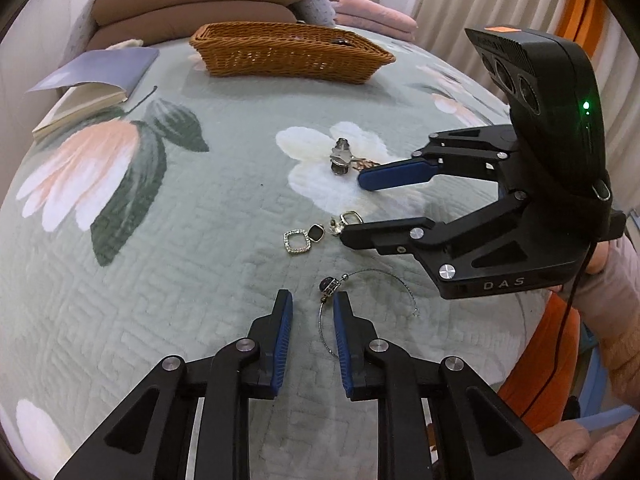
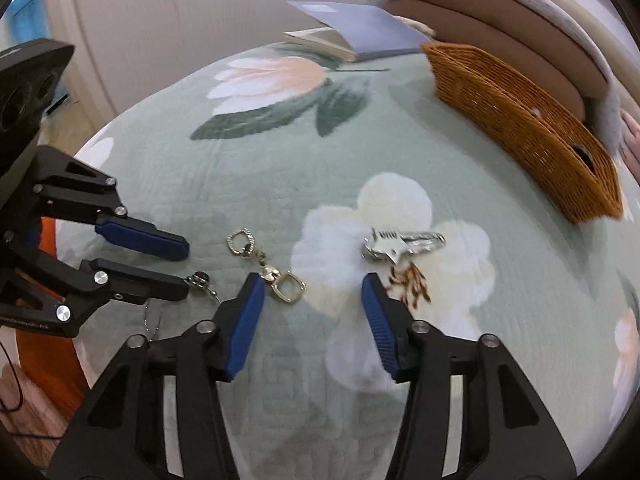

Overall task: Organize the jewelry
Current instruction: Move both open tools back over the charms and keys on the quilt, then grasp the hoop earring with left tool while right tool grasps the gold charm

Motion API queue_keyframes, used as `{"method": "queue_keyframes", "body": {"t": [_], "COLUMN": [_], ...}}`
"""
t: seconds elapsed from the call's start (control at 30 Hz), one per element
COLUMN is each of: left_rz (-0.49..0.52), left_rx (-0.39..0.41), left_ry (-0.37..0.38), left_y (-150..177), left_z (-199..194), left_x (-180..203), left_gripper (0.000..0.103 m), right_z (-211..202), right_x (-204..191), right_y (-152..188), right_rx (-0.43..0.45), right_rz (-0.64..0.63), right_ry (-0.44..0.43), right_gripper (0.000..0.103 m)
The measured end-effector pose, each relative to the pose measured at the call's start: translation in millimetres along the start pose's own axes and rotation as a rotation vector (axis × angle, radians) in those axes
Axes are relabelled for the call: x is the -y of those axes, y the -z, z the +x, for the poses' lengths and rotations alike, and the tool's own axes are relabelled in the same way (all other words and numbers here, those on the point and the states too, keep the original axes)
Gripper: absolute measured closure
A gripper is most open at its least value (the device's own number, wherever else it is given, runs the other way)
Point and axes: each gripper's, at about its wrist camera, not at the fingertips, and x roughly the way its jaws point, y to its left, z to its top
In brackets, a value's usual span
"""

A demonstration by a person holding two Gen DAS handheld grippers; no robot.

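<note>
Jewelry lies on a green floral quilt. A thin wire bangle with a dark bead rests at the tip of my left gripper. Its wire runs between the narrowly parted blue pads, close to the right one, and is not pinched. A drop earring has a rhinestone square, a black stone and a gold loop. That loop lies just inside the left finger of my right gripper, whose jaws stand apart on the quilt. A silver hair clip and a small brown-gold piece lie just ahead of its right finger.
A woven brown basket stands at the far side of the bed, in front of stacked pillows. An open notebook lies at the far left. The bed's edge drops off on the right, by a person's pink sleeve.
</note>
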Motion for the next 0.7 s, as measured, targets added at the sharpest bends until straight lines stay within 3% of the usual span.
{"method": "queue_keyframes", "body": {"t": [0.13, 0.2, 0.33, 0.43, 0.7], "left_rz": [-0.002, -0.002, -0.003, -0.003, 0.020], "left_rx": [-0.001, 0.000, 0.001, 0.002, 0.001], "left_ry": [-0.002, -0.005, -0.010, -0.014, -0.060], "left_y": [-0.7, -0.7, 0.1, 0.4, -0.5], "left_z": [1.5, 1.6, 2.5, 3.0, 6.6], "left_x": [-0.4, 0.4, 0.7, 1.9, 9.7], "left_gripper": [0.082, 0.082, 0.082, 0.082, 0.082], "right_z": [4.5, 5.5, 7.6, 5.5, -5.7], "right_x": [-5.9, -12.9, -19.5, -20.2, -23.1], "right_y": [-7.1, -9.1, -11.4, -8.8, 6.7], "right_rx": [0.005, 0.010, 0.019, 0.034, 0.051], "right_rz": [-0.066, -0.105, -0.142, -0.145, -0.137], "right_ry": [-0.019, -0.032, -0.052, -0.069, -0.026], "right_gripper": [0.057, 0.068, 0.076, 0.090, 0.093]}}
